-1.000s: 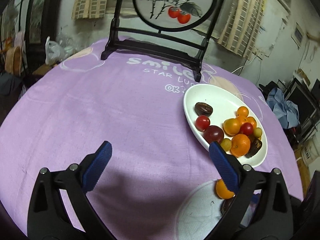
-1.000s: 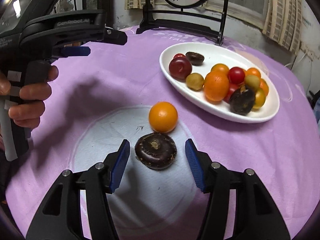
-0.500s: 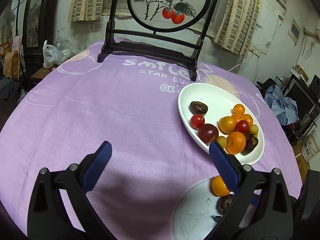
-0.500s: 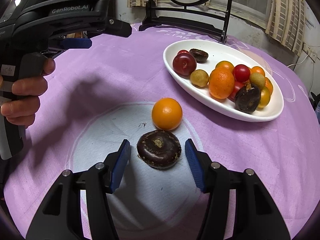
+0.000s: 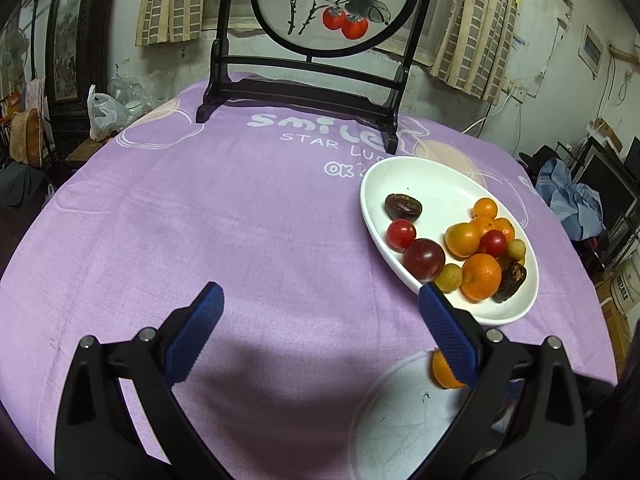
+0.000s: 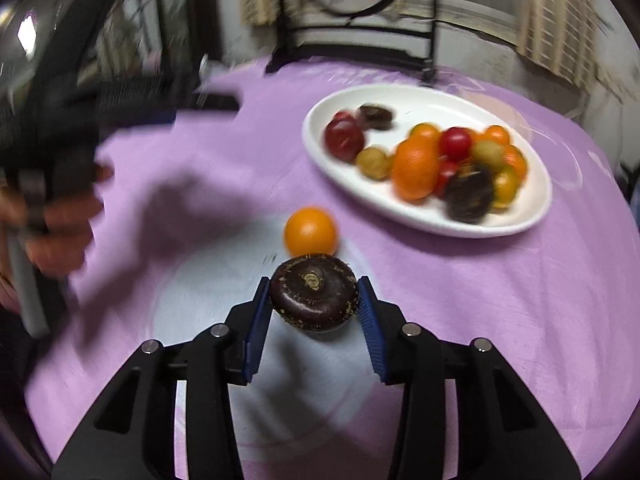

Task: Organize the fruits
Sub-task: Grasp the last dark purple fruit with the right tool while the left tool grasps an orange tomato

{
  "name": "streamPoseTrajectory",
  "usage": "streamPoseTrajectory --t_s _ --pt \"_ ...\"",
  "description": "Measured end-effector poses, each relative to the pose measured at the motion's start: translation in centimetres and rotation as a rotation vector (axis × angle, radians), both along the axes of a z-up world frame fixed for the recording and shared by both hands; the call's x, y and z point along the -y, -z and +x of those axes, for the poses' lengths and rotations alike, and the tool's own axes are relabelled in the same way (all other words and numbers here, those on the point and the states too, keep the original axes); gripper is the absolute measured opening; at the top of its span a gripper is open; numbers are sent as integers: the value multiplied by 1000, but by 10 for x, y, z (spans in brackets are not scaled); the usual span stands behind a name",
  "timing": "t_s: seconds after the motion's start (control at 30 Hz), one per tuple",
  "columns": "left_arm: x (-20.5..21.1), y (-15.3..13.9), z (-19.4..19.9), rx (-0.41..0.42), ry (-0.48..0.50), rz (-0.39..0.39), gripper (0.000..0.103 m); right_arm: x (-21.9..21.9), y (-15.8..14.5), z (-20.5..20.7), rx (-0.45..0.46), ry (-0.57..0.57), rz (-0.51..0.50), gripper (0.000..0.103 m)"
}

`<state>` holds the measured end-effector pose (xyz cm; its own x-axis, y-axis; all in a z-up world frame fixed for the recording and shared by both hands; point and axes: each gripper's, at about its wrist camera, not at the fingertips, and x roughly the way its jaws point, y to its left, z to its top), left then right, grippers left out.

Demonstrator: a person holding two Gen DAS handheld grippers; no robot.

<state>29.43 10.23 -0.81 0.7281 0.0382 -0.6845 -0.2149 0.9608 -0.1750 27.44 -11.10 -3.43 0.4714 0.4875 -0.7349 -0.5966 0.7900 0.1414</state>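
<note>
My right gripper (image 6: 314, 304) is shut on a dark purple-brown round fruit (image 6: 313, 290), held just above the purple cloth. An orange fruit (image 6: 311, 231) lies on the cloth right behind it; it also shows in the left wrist view (image 5: 442, 372), partly hidden by a finger. A white oval plate (image 6: 520, 224) holds several red, orange, yellow and dark fruits; it shows in the left wrist view (image 5: 440, 184) too. My left gripper (image 5: 320, 316) is open and empty over bare cloth, left of the plate.
A black wooden stand with a round painted panel (image 5: 304, 92) stands at the table's far edge behind the plate. The round table drops off on all sides. The left hand and its gripper body (image 6: 48, 184) are at the left of the right wrist view.
My right gripper has closed on the dark fruit and lifted it slightly; the view is motion-blurred. The left gripper has drawn back a little and stays open.
</note>
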Motion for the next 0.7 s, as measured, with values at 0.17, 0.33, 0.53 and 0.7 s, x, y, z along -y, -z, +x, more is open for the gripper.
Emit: streamPoseTrajectory --t_s 0.17,0.33,0.53,0.7 --pt "14 4 1 -21 46 40 99 29 -11 11 -1 123 78 43" --pt "50 13 0 -36 163 142 99 48 -16 17 2 217 114 43" --pt "93 27 -6 -63 311 234 99 55 -16 20 -23 246 114 43" --pt "107 37 -7 -91 357 255 99 53 -18 18 -2 242 97 43"
